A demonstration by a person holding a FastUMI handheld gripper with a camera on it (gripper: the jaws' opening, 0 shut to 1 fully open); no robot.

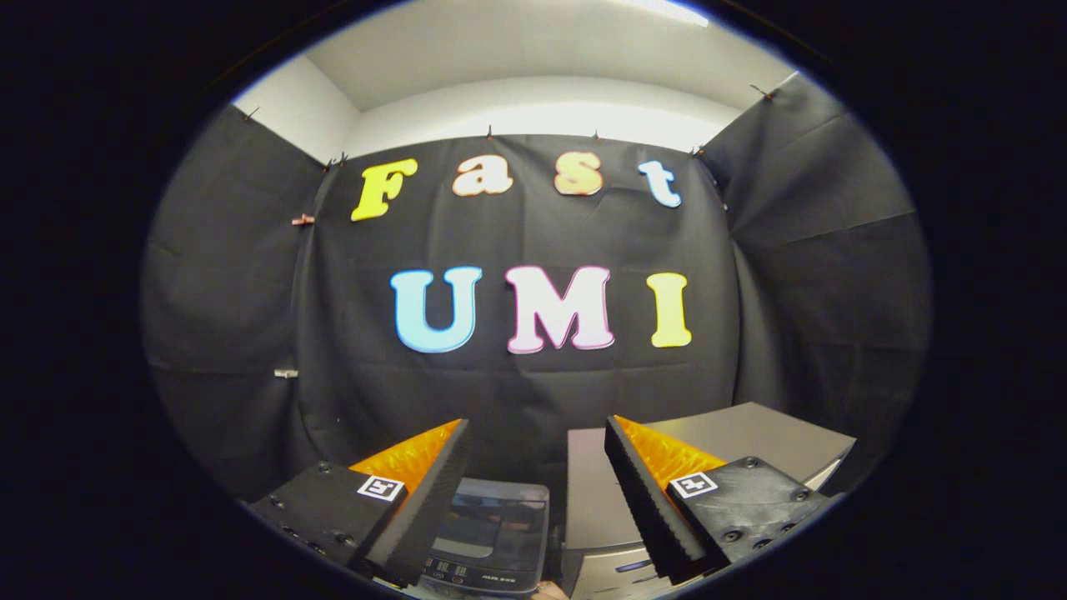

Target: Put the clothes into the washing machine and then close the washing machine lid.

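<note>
Washing machine (pixel 492 533) low between the fingers, just ahead of them: small, dark glossy lid shut flat, control strip along its near edge. Gripper (pixel 538 433) held wide apart, nothing between the fingers (ridged black pads facing inward, orange backs, a square marker on each mount). Left finger (pixel 425 492) overlapping the machine's left edge in view; contact not clear. Beside the machine, under and beyond the right finger (pixel 646 492), a grey box-like unit (pixel 750 437) with a flat top. Farther off, black cloth wall (pixel 517 392), then white ceiling (pixel 533 42).
</note>
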